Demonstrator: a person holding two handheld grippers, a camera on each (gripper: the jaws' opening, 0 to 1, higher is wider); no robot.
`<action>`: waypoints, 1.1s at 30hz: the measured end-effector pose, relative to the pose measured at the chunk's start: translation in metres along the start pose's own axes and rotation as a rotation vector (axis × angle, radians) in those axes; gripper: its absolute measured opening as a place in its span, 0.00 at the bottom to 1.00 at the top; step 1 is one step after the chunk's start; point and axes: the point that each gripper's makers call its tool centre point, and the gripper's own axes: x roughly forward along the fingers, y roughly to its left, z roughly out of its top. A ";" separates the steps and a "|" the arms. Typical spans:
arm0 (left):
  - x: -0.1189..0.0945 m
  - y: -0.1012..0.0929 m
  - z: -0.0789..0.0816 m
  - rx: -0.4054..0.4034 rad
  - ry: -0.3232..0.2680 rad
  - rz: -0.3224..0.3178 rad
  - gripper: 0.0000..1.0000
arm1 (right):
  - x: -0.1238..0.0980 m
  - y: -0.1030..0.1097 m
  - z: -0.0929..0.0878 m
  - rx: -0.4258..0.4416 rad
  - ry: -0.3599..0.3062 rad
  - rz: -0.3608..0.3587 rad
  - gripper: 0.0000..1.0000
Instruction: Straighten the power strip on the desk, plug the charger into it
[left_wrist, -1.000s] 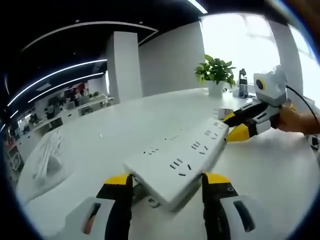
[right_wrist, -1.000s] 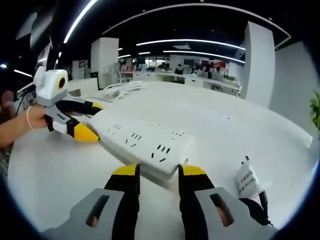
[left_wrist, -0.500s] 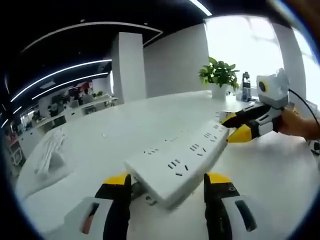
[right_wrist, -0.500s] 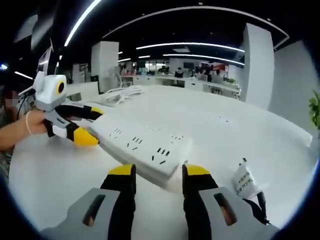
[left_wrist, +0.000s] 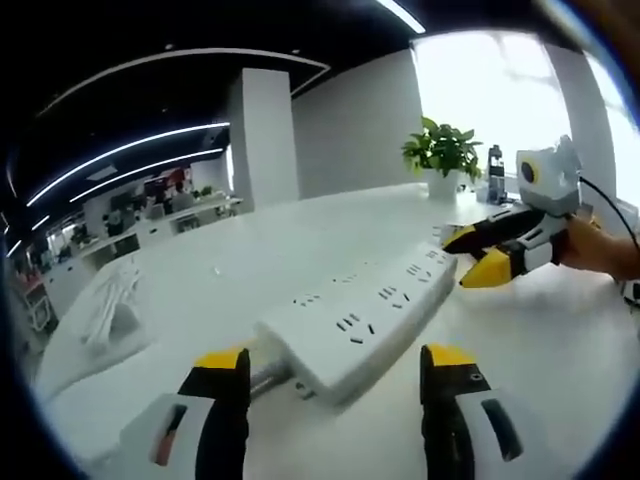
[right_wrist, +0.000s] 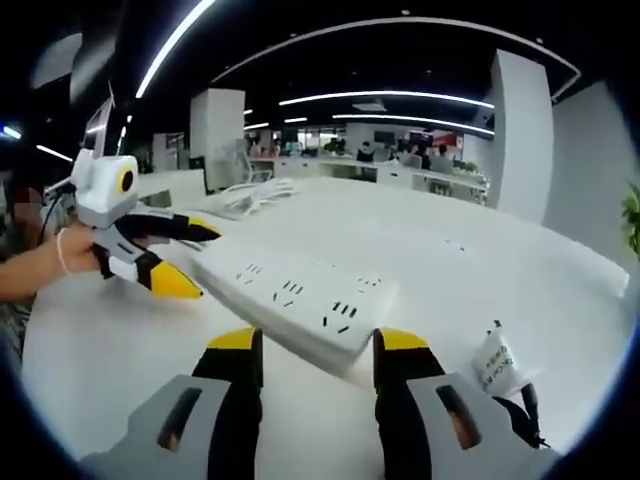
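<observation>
A: The room is an open office, dark ceiling with long light strips, and a wide white desk (left_wrist: 560, 350) across the lower half of both views. A potted plant (left_wrist: 442, 152) stands at the upper right of the left gripper view.

B: And the power strip (left_wrist: 360, 312)?

A: It lies on the desk, running from lower centre toward the right in the left gripper view. The left gripper (left_wrist: 335, 375) has its jaws apart, one on either side of the near end, with clear gaps showing. In the right gripper view the right gripper (right_wrist: 312, 352) brackets the strip's other end (right_wrist: 300, 305); whether those jaws touch it or are closed, the view cannot tell.

B: The charger?

A: A white block with a dark cable, the charger (right_wrist: 494, 362) sits at the lower right of the right gripper view, just beside the right jaw and apart from the strip.

B: What could go wrong?

A: If one gripper pushes while the other is loose, the strip will likely pivot and end up crooked. A sideways sweep of the right gripper could knock the charger away. The strip's own cord, under its near end, might drag it back.
</observation>
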 end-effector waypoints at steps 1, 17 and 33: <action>-0.001 0.000 0.001 0.000 -0.004 0.000 0.71 | 0.000 0.000 0.000 -0.004 -0.002 -0.001 0.44; -0.022 -0.007 0.015 -0.030 -0.097 0.019 0.81 | -0.012 0.009 0.009 -0.020 -0.058 0.026 0.52; -0.046 -0.023 0.029 0.004 -0.140 0.023 0.86 | -0.033 0.016 0.023 -0.014 -0.118 0.057 0.58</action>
